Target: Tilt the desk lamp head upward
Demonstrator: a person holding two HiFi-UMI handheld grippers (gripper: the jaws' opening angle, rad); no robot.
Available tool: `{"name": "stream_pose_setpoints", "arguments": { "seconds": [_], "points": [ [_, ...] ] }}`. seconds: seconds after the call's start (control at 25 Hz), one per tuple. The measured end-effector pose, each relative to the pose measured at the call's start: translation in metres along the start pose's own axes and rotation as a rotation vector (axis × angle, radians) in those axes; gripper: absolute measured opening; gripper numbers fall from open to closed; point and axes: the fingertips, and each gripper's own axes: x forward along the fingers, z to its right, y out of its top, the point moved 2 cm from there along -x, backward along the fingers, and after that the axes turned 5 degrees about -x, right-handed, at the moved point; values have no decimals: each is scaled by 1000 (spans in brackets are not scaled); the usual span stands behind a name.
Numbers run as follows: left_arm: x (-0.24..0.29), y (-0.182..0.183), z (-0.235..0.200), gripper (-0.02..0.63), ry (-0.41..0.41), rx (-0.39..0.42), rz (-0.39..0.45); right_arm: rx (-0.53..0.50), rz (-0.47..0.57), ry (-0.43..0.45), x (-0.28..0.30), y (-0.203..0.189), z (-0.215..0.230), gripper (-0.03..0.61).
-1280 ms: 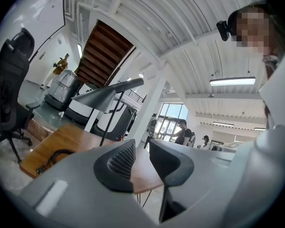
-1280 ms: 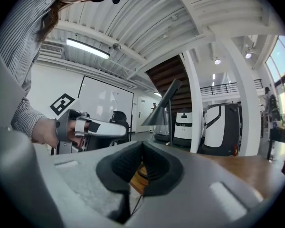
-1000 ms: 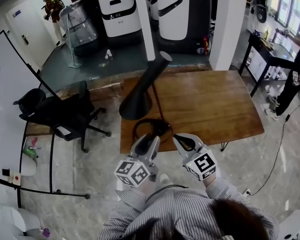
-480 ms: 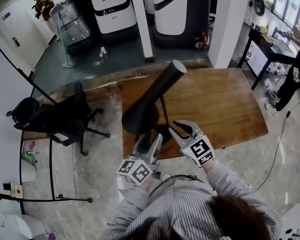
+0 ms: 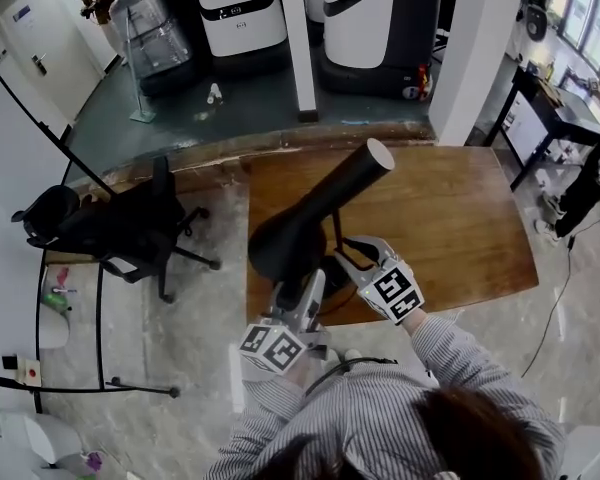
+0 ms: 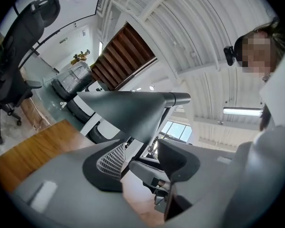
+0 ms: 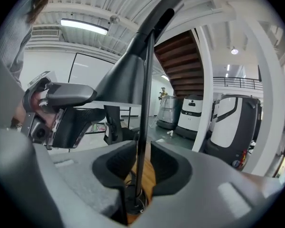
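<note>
Now right tool (image 7: 142, 163) pinches lamp pole (image 7: 146, 80) at the edge of the table (image 5: 460, 258) — left tool (image 6: 142, 158) spread under lamp head (image 6: 128, 110).

Bright, even light; fisheye-warped edges

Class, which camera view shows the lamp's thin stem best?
The right gripper view: the stem runs close up between the jaws, up to the shade. The head view shows only a short piece of stem beside the shade. The left gripper view is mostly shade.
</note>
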Motion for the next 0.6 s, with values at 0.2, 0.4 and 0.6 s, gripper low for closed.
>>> {"name": "stream_pose_setpoints", "arguments": {
  "seconds": [0.2,0.4,0.6],
  "points": [
    [0,0,-3,169,-8,-16,15,1,6,35,11,-1,-7,80],
    [2,1,4,101,-59,14,11,13,-15,26,17,-7,-6,63],
    [2,2,10,43,-66,44,-5,19,-17,41,20,-10,-7,58]
  ]
}}
